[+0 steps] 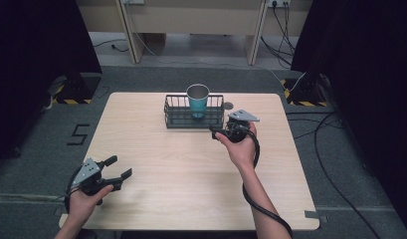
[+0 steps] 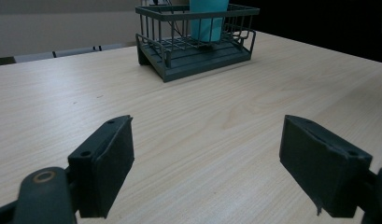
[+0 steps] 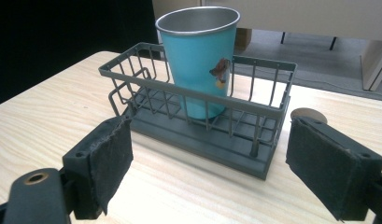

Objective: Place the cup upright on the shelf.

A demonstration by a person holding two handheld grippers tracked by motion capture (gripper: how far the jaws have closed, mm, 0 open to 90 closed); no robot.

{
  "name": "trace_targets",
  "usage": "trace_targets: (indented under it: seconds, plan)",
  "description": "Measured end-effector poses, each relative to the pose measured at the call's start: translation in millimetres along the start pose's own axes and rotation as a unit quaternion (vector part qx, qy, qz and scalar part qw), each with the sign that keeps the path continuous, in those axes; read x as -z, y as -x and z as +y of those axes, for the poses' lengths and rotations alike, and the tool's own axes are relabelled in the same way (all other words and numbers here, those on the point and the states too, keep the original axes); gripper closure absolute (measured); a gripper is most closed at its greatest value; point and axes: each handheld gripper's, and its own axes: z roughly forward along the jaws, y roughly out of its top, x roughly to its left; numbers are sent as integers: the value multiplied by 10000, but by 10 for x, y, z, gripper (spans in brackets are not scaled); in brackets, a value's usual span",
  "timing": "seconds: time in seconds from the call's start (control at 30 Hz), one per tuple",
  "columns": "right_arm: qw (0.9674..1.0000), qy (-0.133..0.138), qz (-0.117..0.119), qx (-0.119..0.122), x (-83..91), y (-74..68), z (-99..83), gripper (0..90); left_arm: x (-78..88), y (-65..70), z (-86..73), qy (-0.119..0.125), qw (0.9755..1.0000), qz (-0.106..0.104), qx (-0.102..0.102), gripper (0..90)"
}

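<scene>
Where the light wooden table (image 1: 191,169) meets its far edge, a dark wire basket (image 1: 194,112) stands near the middle, and a teal metal cup (image 1: 197,100) sits upright inside it, its silver rim rising above the basket's top rail. Cup, seen from the right gripper view (image 3: 198,65): small coloured sticker on its side; basket (image 3: 198,135) with solid dark base. Right gripper (image 1: 218,133): held just beside the basket's near right corner, jaws spread wide apart, nothing between them. Left gripper (image 1: 118,168): held over the near left part of the table, well apart from the basket, jaws likewise wide apart and empty. Small round dark disc (image 1: 228,105): on the tabletop just right of the basket.
</scene>
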Motion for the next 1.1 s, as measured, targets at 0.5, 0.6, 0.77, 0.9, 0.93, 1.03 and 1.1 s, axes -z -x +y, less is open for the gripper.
trace_targets:
  seconds: [0.5,0.6,0.77,0.9,0.93,1.03,1.1]
  plan:
    - [9999,-21,-109,-16,242,77,-167,155,0,3,0,-11,10000,7,-11,173]
    - [9999,-21,-145,-7,279,99,-195,155,2,3,0,-10,10000,9,-13,173]
    - [9998,-11,-174,-5,333,127,-239,155,1,3,0,-10,10000,9,-13,173]
    - [9998,-40,-204,-30,404,157,-312,155,2,4,0,-12,10000,9,-15,173]
    - [9997,-44,-214,-51,415,162,-324,155,1,4,-1,-13,10000,8,-15,173]
    - [9997,-45,-243,-46,460,185,-371,156,1,6,-1,-20,10000,7,-18,173]
    - [9996,-42,-262,-37,492,199,-406,156,1,6,-1,-20,10000,9,-17,173]
